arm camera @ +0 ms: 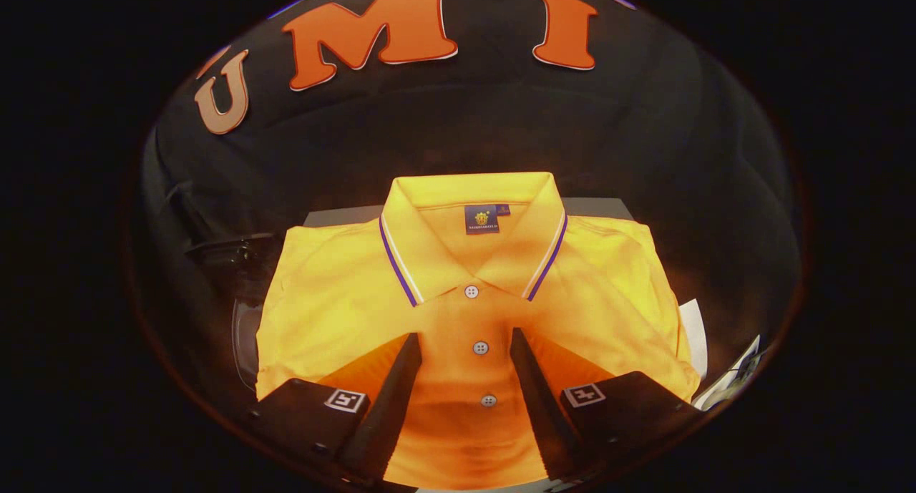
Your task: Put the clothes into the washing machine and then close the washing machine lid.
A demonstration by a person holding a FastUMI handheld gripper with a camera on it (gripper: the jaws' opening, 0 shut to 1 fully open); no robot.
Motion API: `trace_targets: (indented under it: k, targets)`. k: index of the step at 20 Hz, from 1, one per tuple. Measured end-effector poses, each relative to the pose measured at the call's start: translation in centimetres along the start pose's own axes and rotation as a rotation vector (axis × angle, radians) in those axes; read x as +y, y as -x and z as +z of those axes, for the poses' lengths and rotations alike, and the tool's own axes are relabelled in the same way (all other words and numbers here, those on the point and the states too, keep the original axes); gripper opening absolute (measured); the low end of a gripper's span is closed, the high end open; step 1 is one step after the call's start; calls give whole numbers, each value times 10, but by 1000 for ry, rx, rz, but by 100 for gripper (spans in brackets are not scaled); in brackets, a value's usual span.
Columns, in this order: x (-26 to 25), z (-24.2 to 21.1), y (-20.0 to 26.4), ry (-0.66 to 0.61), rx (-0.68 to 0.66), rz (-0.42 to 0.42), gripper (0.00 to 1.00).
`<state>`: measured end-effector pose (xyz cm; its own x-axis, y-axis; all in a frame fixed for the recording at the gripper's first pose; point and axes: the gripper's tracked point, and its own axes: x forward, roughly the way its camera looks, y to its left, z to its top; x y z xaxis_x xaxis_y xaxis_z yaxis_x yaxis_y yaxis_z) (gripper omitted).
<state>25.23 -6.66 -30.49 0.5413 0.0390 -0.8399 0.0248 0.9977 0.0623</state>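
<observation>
Tongs (465, 343): spread wide, holding nothing.
Folded yellow-orange polo shirt (343, 293): directly below and ahead, button placket between the fingers.
Long axis: collar far, hem near.

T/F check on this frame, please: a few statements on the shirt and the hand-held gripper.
1. The hand-held gripper is shut on the shirt. False: its fingers are spread apart, and the button placket shows between them.
2. The polo shirt lies folded with its collar beyond the fingers. True.
3. The shirt is blue with a plain collar. False: it is yellow-orange, and the collar edge carries purple and white stripes.
4. Three buttons run down the placket. True.
5. A label sits inside the collar. True.
</observation>
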Motion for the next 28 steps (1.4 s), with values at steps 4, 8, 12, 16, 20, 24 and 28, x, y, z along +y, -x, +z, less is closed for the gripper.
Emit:
trace_targets:
  k: [4, 8, 12, 16, 20, 24, 28]
  targets:
    - [3, 0, -1, 6, 20, 12, 83]
    - [2, 2, -1, -1, 25, 18, 56]
    - [3, 5, -1, -38, 4, 17, 21]
    - [4, 4, -2, -57, 8, -9, 13]
    - [3, 5, -1, -66, -51, -1, 9]
    - [3, 7, 0, -80, -104, 13, 9]
    - [4, 7, -1, -98, -158, 33, 8]
